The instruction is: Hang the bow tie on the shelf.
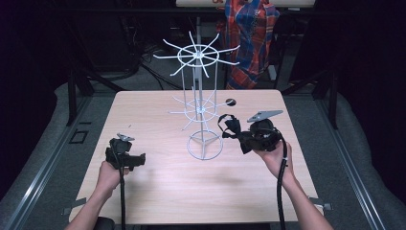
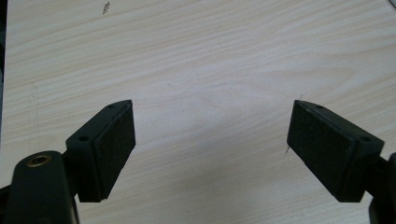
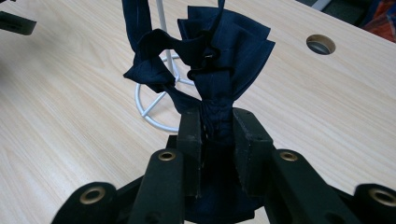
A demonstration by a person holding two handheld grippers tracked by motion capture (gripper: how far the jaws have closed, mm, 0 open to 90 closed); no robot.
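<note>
The right gripper [image 3: 217, 135] was clamped on a navy bow tie [image 3: 219, 60] right of the white wire rack [image 1: 199, 103]; its strap (dangling loose) might snag a prong. The left gripper [image 2: 212, 140] stood agape, empty.

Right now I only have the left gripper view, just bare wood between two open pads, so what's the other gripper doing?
Observer: The right gripper is shut on a dark blue bow tie.
Operator: Where's that relative to the table?
Observer: Held above the table, right of a white wire rack.
Operator: Is the tie on the rack?
Observer: Not hung; its strap loop sits near the rack's lower spokes.
</note>
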